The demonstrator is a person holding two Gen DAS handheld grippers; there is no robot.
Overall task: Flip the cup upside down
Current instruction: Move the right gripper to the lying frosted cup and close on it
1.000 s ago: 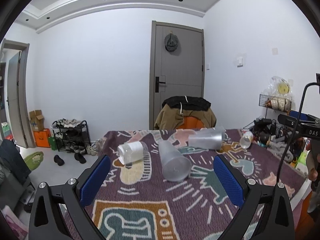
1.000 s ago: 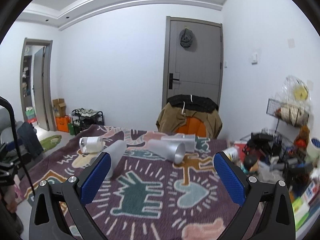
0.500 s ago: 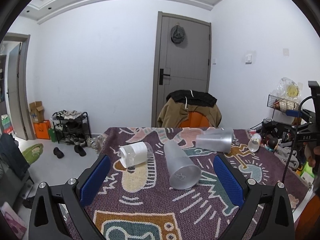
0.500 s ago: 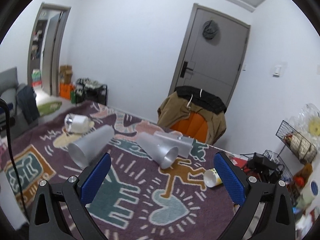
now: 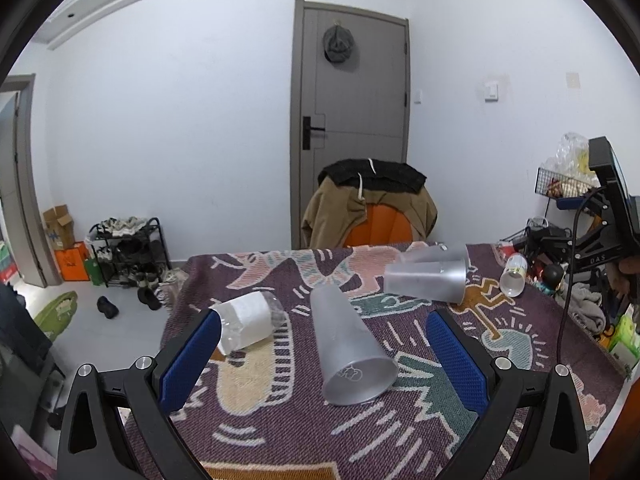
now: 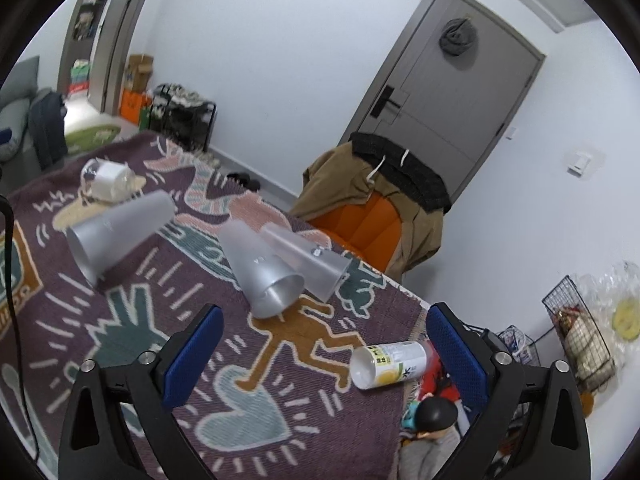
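Black rig arm (image 5: 596,258) at right edge of left wrist view: white letters "DAS". Small bottle (image 6: 390,364) near worktop's right edge: yellow-and-white label, print too small to read. Nothing else legible.

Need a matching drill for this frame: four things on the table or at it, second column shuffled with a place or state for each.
Things:
1. frosted cup
2. yellow-label cup
3. white-label cup
4. left gripper

Places or states:
A. lying at the blanket's right edge
B. open, holding nothing
C. on its side, mouth toward the left camera, between the blue fingers in that view
D. on its side, just beyond the left finger

Pairs: 1-C, 2-A, 3-D, 4-B
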